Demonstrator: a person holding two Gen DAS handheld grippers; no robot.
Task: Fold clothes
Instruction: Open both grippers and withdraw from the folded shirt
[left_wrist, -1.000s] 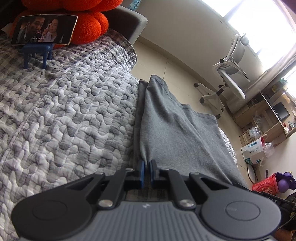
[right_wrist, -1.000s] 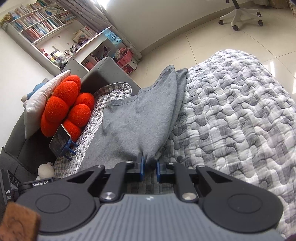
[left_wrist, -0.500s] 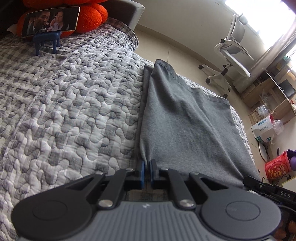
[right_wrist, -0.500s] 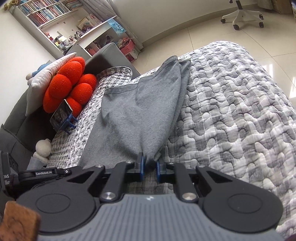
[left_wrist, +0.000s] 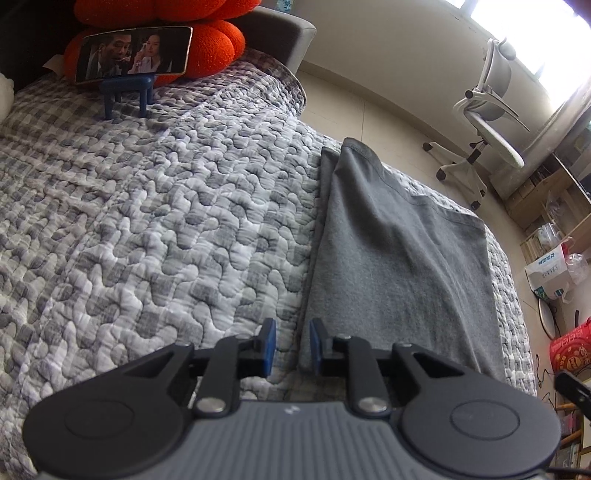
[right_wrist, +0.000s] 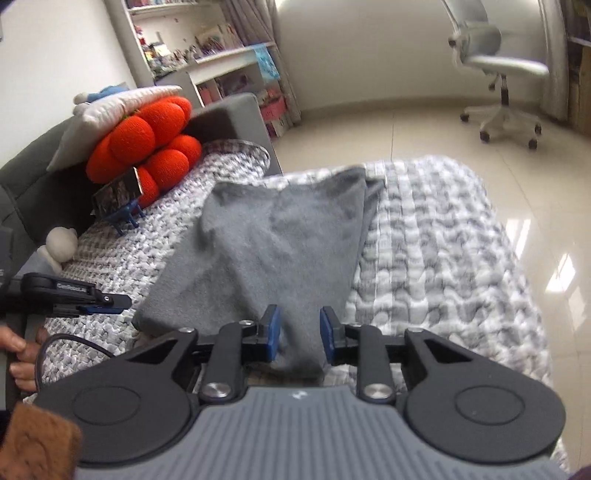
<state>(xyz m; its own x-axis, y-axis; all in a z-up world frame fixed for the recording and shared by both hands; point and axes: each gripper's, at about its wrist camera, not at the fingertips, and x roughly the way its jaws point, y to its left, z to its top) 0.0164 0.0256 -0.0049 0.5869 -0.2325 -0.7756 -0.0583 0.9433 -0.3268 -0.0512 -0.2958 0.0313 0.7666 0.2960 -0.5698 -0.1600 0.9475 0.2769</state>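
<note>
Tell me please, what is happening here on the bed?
A person holding two grippers is folding a grey garment on a quilted bedspread. Both the left gripper and the right gripper are open at the garment's near edge, which lies flat and folded lengthwise.

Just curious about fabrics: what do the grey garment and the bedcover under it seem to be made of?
The grey garment looks like soft matte knit, probably cotton jersey: it drapes limply and has a stitched hem. The bedcover looks like quilted woven cloth with padding, judging by its puffy stitched bumps and grey-white print. Exact fibres cannot be told.
</note>
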